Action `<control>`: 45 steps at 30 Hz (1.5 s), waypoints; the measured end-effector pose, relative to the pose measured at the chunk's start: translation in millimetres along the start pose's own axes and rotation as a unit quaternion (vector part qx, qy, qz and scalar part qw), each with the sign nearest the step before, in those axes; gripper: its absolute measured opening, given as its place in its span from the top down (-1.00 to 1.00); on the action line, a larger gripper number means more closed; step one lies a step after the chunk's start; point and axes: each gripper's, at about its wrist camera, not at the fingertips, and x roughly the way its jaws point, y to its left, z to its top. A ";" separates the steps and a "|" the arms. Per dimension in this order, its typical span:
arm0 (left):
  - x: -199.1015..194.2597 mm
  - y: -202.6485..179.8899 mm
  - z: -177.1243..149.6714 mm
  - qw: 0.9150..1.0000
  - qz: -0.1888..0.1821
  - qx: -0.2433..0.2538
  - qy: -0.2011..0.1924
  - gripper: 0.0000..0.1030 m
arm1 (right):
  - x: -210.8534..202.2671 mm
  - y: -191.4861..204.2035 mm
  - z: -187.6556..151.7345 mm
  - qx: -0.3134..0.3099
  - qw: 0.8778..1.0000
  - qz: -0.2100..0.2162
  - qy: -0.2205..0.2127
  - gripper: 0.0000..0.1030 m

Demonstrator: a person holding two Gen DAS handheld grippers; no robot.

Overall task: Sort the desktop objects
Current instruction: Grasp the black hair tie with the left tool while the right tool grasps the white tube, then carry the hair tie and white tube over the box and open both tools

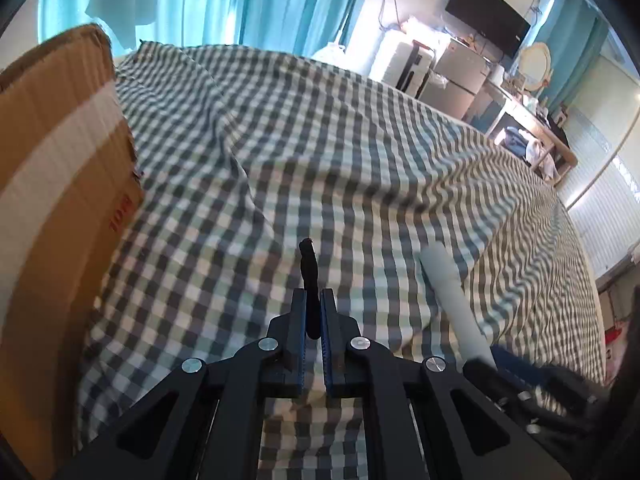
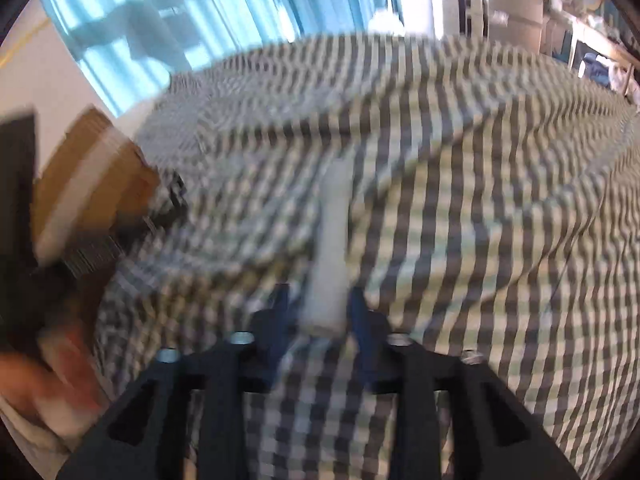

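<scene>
My left gripper (image 1: 313, 300) is shut on a thin black stick-like object (image 1: 309, 276) that pokes up past the fingertips, above the checked cloth (image 1: 320, 160). A pale grey cylinder (image 1: 452, 292) shows at the right of the left wrist view, held by the other gripper's dark body (image 1: 520, 376). In the blurred right wrist view my right gripper (image 2: 320, 304) holds that pale cylinder (image 2: 332, 248) between its blue-padded fingers; the cylinder points forward over the cloth (image 2: 440, 200).
A cardboard box (image 1: 52, 200) with white tape stands at the left; it also shows in the right wrist view (image 2: 88, 184). Blue curtains (image 1: 240, 0) hang behind. A desk with a mirror and a dark screen (image 1: 488, 12) stands at the far right.
</scene>
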 end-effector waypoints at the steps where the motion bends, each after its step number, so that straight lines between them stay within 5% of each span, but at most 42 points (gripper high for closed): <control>1: 4.3 -3.1 -4.4 1.000 0.000 0.002 0.007 0.88 | -3.3 0.2 3.1 0.002 1.000 -0.009 -0.012 -0.33; 5: 21.3 -7.4 -15.6 1.000 0.002 -0.001 0.030 0.87 | 1.0 -6.7 13.0 0.023 0.999 0.001 -0.026 -0.39; 10: 35.6 -1.5 -14.3 0.999 0.012 -0.018 0.035 0.66 | 38.7 -11.1 14.9 0.043 0.999 0.005 0.009 -0.37; 12: 40.5 -2.5 -10.5 0.999 0.008 -0.022 0.035 0.56 | 46.3 -10.1 10.4 0.037 0.999 -0.013 0.007 -0.10; 16: 49.7 -10.7 -1.7 0.999 0.007 -0.019 0.034 0.23 | 42.2 -9.9 4.2 0.024 0.999 -0.023 0.004 0.07; 18: 51.2 -13.2 -1.1 0.999 0.016 -0.002 0.029 0.52 | 40.0 -13.2 2.8 0.030 0.999 -0.013 0.007 0.08; 19: 51.1 -12.0 -1.7 0.999 0.010 0.001 0.034 0.93 | 38.4 -14.2 2.2 0.032 0.999 -0.011 0.007 0.10; 23: 35.2 -5.5 -3.6 0.999 -0.009 -0.010 0.039 0.93 | 34.9 -15.3 0.9 0.033 0.999 -0.006 0.013 0.65; 32: -35.5 -20.5 -1.4 0.999 -0.038 0.028 -0.005 0.93 | -9.6 -3.6 -5.6 0.018 1.000 -0.016 -0.003 0.67; 45: -152.8 -43.4 20.6 0.993 -0.065 0.060 -0.075 0.93 | -129.3 28.6 -6.1 0.010 0.996 -0.016 -0.090 0.72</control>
